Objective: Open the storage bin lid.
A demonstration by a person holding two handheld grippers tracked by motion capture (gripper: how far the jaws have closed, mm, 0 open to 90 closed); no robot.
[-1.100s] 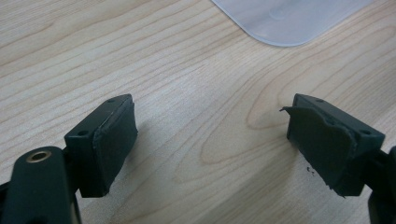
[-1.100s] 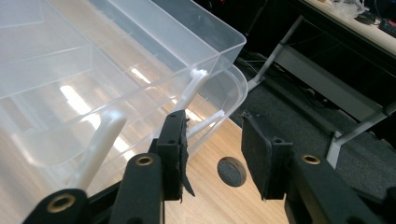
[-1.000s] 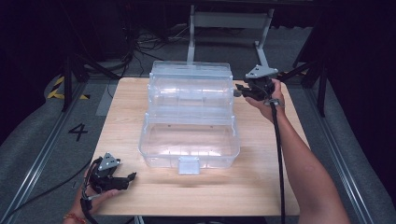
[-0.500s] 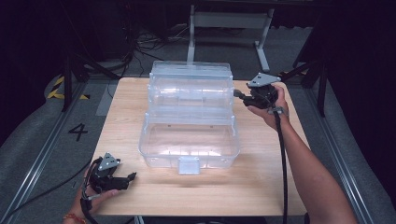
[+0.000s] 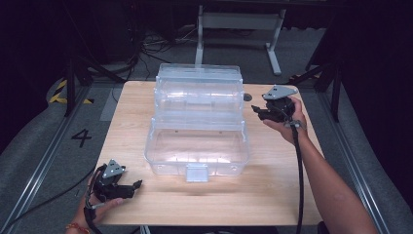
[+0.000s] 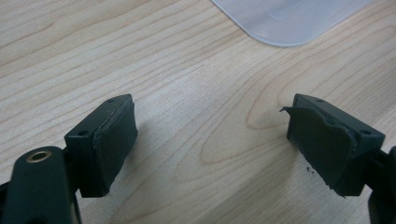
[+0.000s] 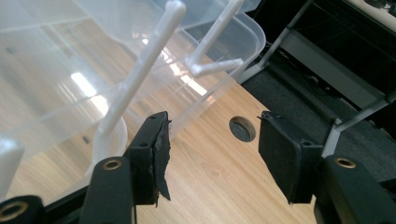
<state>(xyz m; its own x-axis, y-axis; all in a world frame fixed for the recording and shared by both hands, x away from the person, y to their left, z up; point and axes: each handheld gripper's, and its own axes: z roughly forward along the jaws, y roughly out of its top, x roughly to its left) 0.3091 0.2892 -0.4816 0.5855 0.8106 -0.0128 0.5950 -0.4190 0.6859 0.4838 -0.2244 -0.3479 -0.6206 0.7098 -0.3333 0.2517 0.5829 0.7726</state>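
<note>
A clear plastic tiered box (image 5: 197, 122) stands open in the middle of the wooden table (image 5: 272, 175), its upper trays swung back and its latch at the front. My right gripper (image 5: 258, 111) hovers just right of the box's upper trays, open with nothing between its jaws. In the right gripper view the box's white hinge arms (image 7: 140, 65) and tray wall lie just left of and beyond my right gripper (image 7: 212, 149). My left gripper (image 5: 134, 186) rests low at the table's front left corner, open and empty. In the left gripper view my left gripper (image 6: 212, 140) frames bare wood, with a corner of the box (image 6: 289, 18) beyond.
A round cable hole (image 5: 247, 97) sits in the table behind the box's right side, also seen as the hole (image 7: 242, 129) between the right jaws. Past the far edge stand a metal frame (image 5: 238, 22) and cables on a dark floor. A "4" (image 5: 81, 137) marks the floor left.
My right gripper has drifted down and slightly right, away from the box's upper tray edge. The left gripper has stayed where it was.
</note>
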